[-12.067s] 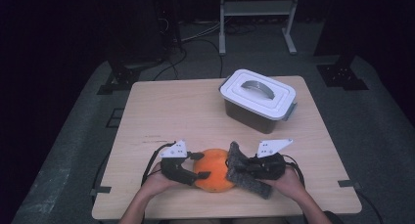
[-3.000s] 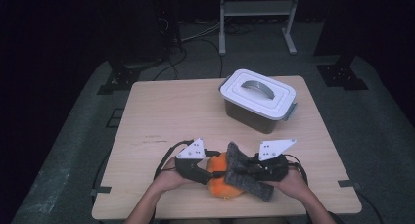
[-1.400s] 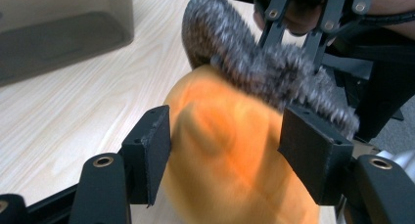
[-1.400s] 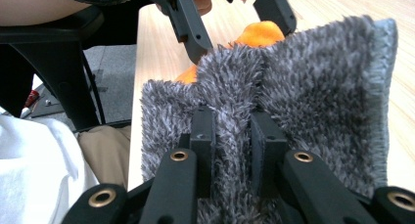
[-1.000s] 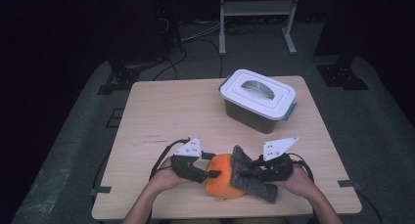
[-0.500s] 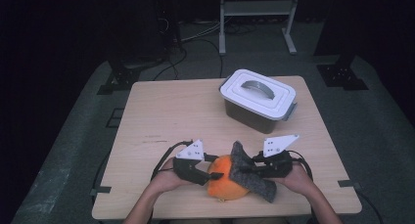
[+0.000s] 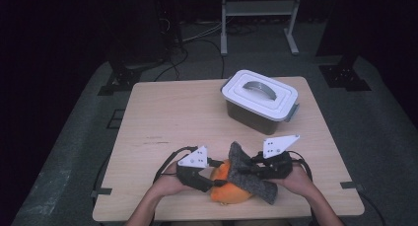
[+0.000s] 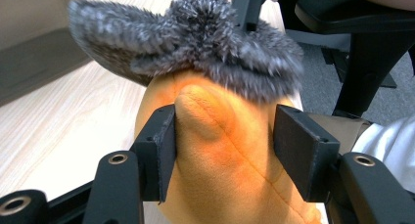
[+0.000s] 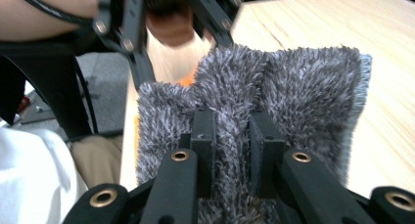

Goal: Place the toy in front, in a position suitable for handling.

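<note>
Orange plush (image 7: 227, 185) lifted since; L gripper (image 7: 211, 179) pinching it, R gripper (image 7: 250, 171) level.

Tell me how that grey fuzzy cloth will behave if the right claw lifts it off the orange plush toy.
The grey fuzzy cloth will probably hang floppy, since it already folds and drapes over the orange plush toy. It looks light for its size. The right claw pinches a bunched ridge of pile, so slipping seems unlikely, though the fibres may compress.
</note>
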Demonstrator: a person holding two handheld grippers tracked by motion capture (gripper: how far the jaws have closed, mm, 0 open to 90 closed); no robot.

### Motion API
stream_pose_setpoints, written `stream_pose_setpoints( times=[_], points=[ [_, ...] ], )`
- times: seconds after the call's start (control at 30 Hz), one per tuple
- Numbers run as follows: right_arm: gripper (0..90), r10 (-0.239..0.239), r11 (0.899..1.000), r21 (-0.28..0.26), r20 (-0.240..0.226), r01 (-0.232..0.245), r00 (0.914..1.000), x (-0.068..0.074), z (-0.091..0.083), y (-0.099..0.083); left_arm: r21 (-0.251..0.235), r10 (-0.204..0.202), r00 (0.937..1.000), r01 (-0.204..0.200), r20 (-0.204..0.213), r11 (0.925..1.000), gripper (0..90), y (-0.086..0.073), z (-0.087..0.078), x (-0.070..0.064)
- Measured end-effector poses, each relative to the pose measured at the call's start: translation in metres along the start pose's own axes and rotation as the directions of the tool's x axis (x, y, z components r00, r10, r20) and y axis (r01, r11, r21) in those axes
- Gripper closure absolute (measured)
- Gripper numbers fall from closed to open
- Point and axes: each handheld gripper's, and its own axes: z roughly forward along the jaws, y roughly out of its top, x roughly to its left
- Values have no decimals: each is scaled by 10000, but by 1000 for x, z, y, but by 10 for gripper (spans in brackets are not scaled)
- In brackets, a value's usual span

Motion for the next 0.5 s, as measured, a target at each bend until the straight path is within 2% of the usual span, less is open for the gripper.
stream_pose_setpoints(
  times=[0.07,0.2,0.27,0.3,0.33,0.4,0.47,0.5],
  points=[
    [749,184,9998,23,99,-184,9998,-3,-4,-3,-37,48,9999,-48,90,10000,425,0,1,0],
    [746,-5,9991,-422,118,10,9999,1,-5,5,-139,138,9995,-134,296,9998,412,1,2,-2],
    [746,-88,9997,-223,162,92,9998,3,1,7,-31,-59,9995,60,317,10000,344,1,3,-3],
    [746,-56,9997,-245,185,61,9998,3,3,7,47,-204,9995,203,248,9998,280,2,3,-3],
    [746,0,9996,-299,189,5,9998,3,6,6,57,-292,9993,291,222,9996,260,2,3,-3],
    [746,-64,9997,-244,233,70,9997,5,6,7,50,-231,9997,231,115,9997,272,1,3,-3],
    [747,-107,9997,-198,229,112,9997,5,4,6,114,-171,9998,172,-129,9998,367,1,2,-2],
    [747,-83,9998,-168,240,87,9997,4,3,5,126,-231,9996,233,-145,9996,383,0,1,-1]
  ],
)
